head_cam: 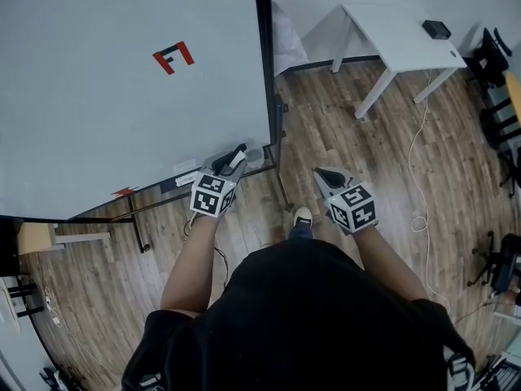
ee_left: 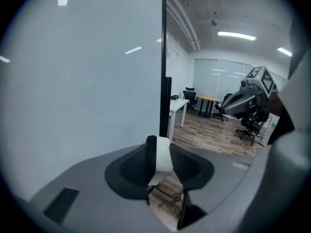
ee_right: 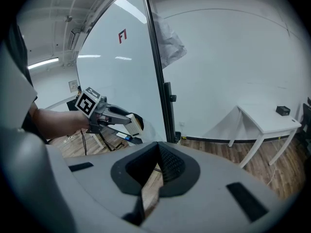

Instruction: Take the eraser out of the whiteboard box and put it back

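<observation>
We see the whiteboard (head_cam: 122, 80) filling the upper left of the head view, with its black frame edge running down the centre. A white table (head_cam: 399, 39) stands on the wood floor at the upper right. The left gripper (head_cam: 236, 157) sits below the board's lower right corner, and its jaws pinch the eraser (ee_left: 164, 159) — a white block with a black face. The right gripper (head_cam: 327, 176) is right of centre — jaws pressed together, nothing between them.
</observation>
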{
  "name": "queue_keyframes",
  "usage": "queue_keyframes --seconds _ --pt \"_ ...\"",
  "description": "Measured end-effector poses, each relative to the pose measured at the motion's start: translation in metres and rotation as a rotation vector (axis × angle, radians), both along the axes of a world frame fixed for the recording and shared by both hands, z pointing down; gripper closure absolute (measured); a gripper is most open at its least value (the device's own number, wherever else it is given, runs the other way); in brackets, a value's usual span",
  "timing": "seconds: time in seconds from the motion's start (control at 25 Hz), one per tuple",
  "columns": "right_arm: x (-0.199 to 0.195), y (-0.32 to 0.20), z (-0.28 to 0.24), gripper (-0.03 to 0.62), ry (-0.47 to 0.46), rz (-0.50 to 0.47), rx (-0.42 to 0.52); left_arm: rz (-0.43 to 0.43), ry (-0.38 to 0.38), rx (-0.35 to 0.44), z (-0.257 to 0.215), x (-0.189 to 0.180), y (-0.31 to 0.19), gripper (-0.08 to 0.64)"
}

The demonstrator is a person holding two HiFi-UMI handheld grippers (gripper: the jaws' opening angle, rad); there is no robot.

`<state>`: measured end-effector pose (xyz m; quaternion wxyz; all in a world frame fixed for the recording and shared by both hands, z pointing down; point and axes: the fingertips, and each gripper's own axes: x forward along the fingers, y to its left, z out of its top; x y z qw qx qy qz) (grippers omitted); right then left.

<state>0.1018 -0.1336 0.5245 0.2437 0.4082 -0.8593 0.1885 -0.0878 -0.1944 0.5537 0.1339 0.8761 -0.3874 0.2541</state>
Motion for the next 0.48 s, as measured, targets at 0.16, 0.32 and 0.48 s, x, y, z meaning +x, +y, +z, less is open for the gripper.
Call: queue_keyframes --seconds 0.16,0.32,0.48 --pt "-0.005 0.004 -0.004 0.598 -0.001 -0.004 0.007 -0.012 -0.005 -0.008 0.002 -0.011 0.011 0.41" --pt "-0.009 0.01 -0.005 0.598 -0.001 -0.007 0.011 -0.023 -0.011 -0.013 0.004 -0.021 0.023 0.41" --pt "-0.013 0.013 -0.008 0.598 -0.003 -0.006 0.018 -0.03 -0.019 -0.017 0.005 -0.031 0.033 0.41"
